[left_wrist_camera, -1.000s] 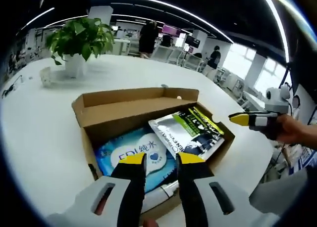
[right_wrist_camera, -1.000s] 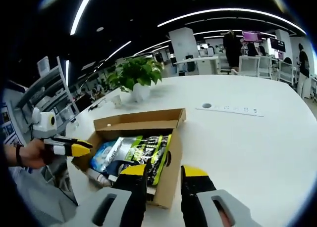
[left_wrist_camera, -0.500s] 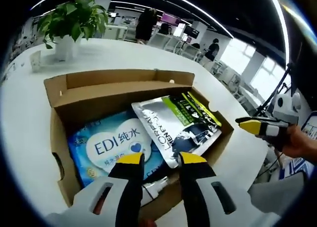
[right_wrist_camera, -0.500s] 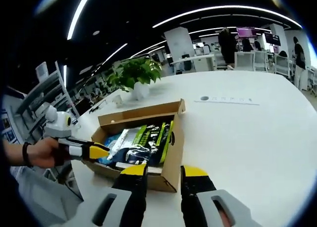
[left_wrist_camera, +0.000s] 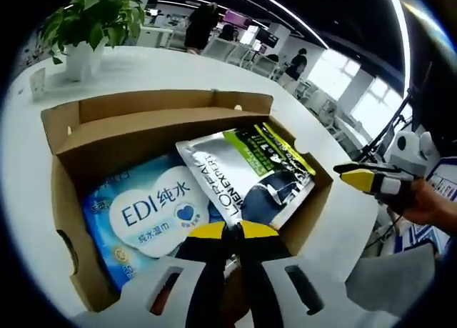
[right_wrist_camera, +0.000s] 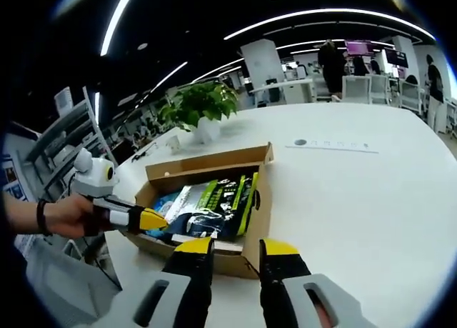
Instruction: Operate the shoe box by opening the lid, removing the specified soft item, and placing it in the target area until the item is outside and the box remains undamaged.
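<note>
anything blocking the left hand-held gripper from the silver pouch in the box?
Nothing visible. The shoe box is open, and the silver pouch lies on top, overlapping the blue wipes pack. The left hand-held gripper sits at the pouch's near edge, jaws closed together; whether it pinches the pouch is unclear.

We see a leafy green plant in a white pot standing on the broad white table, with a small white cup just beside it.

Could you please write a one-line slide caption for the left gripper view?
Left tongs closed at the silver pouch beside a blue wipes pack in the open cardboard box.
</note>
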